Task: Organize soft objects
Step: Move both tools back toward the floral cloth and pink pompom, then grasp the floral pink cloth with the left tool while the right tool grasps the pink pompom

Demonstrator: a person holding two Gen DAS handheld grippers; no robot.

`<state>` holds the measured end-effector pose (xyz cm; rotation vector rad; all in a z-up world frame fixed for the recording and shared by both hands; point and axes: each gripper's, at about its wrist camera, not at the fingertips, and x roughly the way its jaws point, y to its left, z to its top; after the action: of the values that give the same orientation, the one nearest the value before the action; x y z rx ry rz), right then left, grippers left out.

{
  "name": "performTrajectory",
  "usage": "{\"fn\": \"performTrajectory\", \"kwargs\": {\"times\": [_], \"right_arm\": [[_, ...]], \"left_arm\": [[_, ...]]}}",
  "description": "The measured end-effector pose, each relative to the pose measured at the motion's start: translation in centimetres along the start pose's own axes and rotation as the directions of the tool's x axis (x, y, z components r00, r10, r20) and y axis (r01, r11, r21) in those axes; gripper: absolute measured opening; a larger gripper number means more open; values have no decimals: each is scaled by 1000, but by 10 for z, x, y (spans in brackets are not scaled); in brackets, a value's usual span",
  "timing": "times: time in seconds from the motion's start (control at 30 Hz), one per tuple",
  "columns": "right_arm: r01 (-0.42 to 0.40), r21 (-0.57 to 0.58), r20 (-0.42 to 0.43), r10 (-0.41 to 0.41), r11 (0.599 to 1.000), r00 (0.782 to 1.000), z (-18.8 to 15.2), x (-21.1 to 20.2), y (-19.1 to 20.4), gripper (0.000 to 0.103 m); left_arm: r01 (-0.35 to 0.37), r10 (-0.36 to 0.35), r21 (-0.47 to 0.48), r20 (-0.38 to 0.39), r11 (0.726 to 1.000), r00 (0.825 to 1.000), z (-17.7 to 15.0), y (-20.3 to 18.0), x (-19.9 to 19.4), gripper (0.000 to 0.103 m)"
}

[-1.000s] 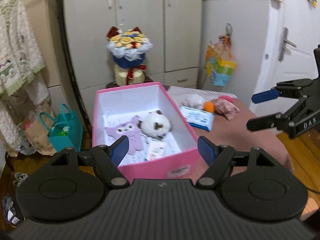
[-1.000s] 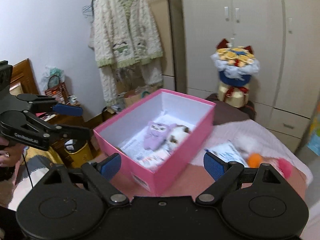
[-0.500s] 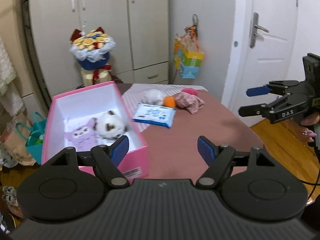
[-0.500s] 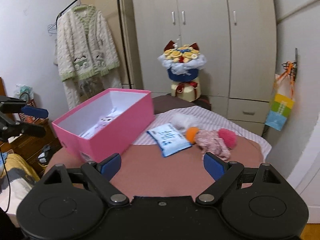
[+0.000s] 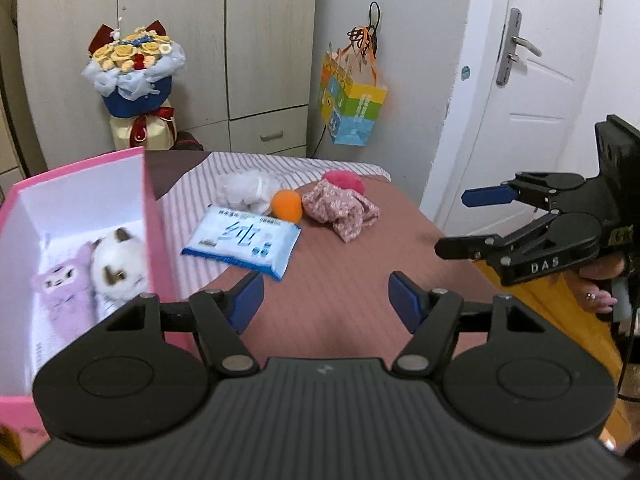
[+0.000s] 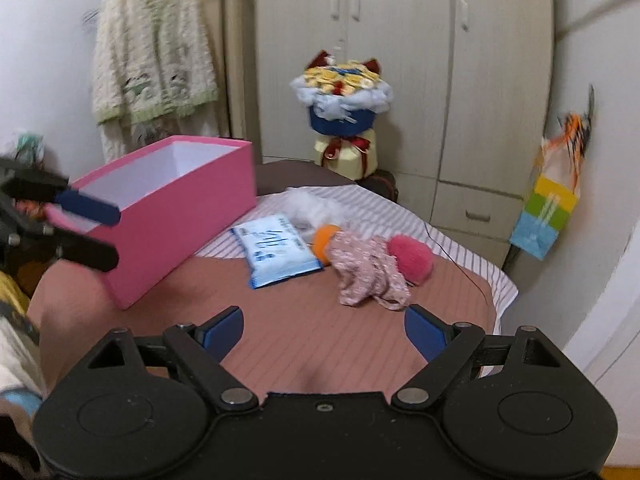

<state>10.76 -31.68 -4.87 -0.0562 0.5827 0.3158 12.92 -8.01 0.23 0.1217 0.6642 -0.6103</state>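
Note:
A pink box (image 5: 154,216) (image 6: 176,216) stands at the table's left and holds a purple plush (image 5: 66,296) and a white cat plush (image 5: 118,268). To its right lie a blue wipes pack (image 5: 244,242) (image 6: 278,252), a white fluffy item (image 5: 248,192) (image 6: 312,208), an orange ball (image 5: 286,205) (image 6: 322,240), a floral pink cloth (image 5: 340,210) (image 6: 368,274) and a pink pom-pom (image 5: 344,180) (image 6: 412,258). My left gripper (image 5: 326,300) is open and empty above the brown tabletop (image 5: 340,300). My right gripper (image 6: 324,330) is open and empty, short of the cloth.
A flower bouquet (image 5: 134,84) stands behind the table by the wardrobe (image 5: 168,40). A colourful paper bag (image 5: 352,108) hangs on the wall. A white door (image 5: 536,80) is at the right. A knit cardigan (image 6: 152,60) hangs at the left.
Both views have swung right, away from the pink box and toward the loose items on the table. Both grippers have stayed open and empty.

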Motion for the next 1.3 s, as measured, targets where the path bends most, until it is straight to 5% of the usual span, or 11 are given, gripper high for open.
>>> {"fn": "performTrajectory", "kwargs": {"times": [0.33, 0.47, 0.63, 0.77, 1.17, 1.3], "right_arm": [[7, 117, 20, -10, 993, 1000, 17, 53, -71, 75], [-79, 122, 57, 72, 989, 996, 26, 77, -90, 69], [-116, 158, 54, 109, 981, 993, 30, 112, -110, 65], [-125, 194, 30, 121, 973, 992, 28, 138, -125, 62], [-208, 259, -26, 222, 943, 975, 21, 186, -136, 54], [-216, 267, -9, 226, 939, 974, 15, 185, -135, 41]], "left_arm": [[16, -13, -41, 78, 999, 997, 28, -16, 81, 65], [-5, 11, -47, 116, 999, 993, 35, -25, 119, 65], [0, 10, -128, 80, 992, 997, 38, -25, 169, 65], [-84, 89, -108, 47, 991, 995, 36, -30, 196, 65], [-126, 130, -114, 26, 985, 991, 31, -35, 220, 60], [-115, 116, -141, -3, 983, 993, 29, -31, 227, 42]]}}
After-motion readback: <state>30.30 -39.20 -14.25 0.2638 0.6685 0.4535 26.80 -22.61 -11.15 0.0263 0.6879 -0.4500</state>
